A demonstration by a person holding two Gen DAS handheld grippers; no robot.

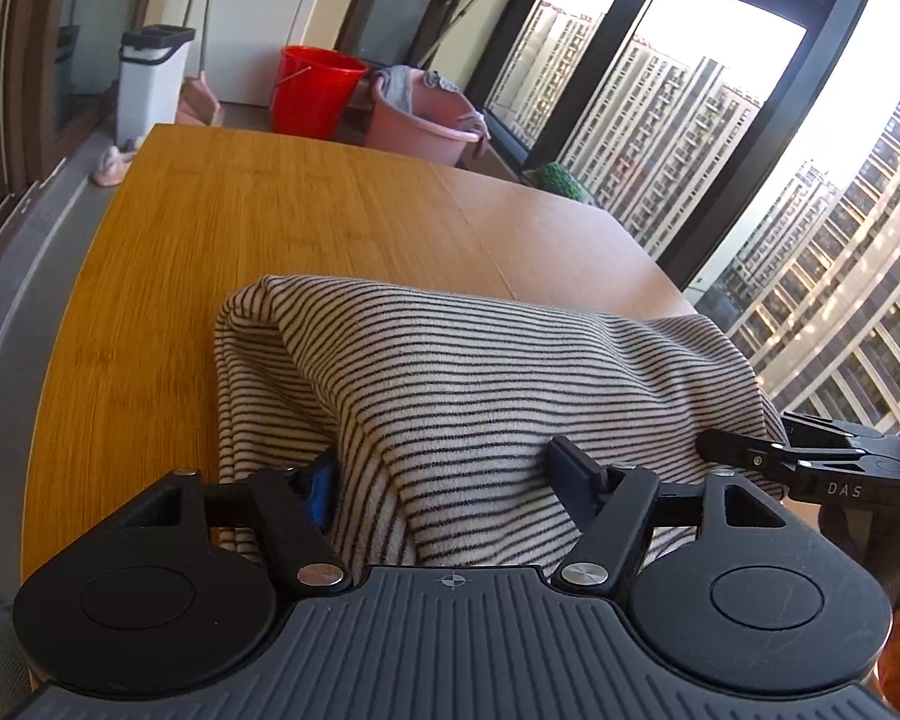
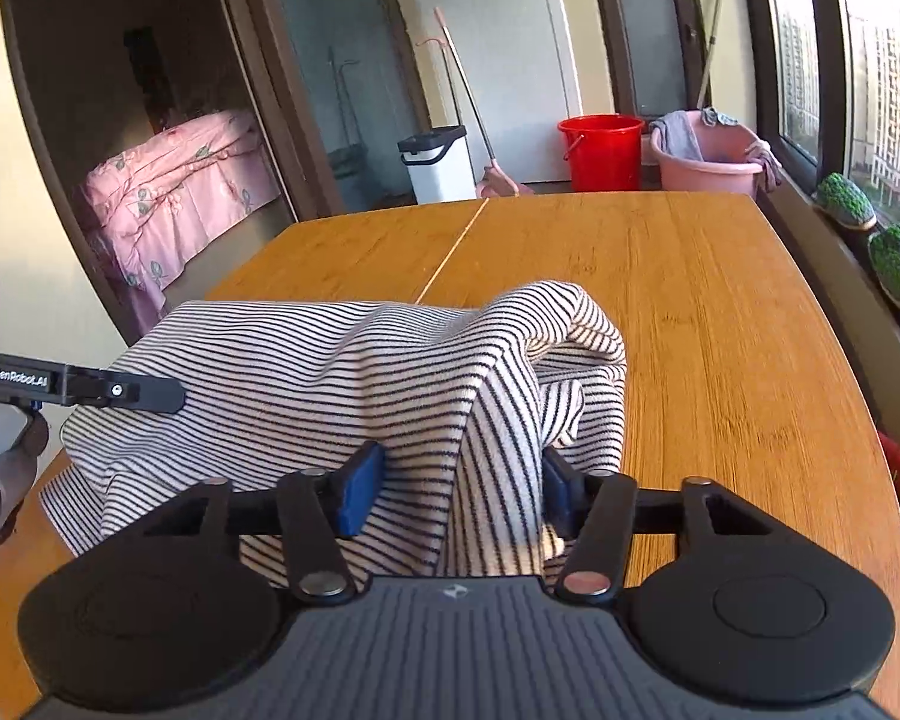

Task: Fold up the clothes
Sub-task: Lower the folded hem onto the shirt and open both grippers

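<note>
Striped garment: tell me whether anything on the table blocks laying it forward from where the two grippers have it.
Nothing visible does. The striped garment sits between the fingers of the left gripper and the right gripper, and the wooden table ahead is bare to its far edge. The red bucket and pink basin stand beyond it.

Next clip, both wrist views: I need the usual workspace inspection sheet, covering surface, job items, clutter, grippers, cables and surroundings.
Surface: wooden table top with a seam line, bare beyond the cloth.
Job's things: one black-and-cream striped knit garment, bunched and lifted off the table between the two grippers.
Clutter: nothing seen on the table.
Grippers: left gripper and right gripper each have striped fabric between blue-padded fingers; jaws stand fairly wide, grip uncertain.
Cables: nothing seen.
Surroundings: red plastic bucket, pink plastic basin draped with cloths, white bin with black lid, windows facing tower blocks, pink floral bedding.
</note>
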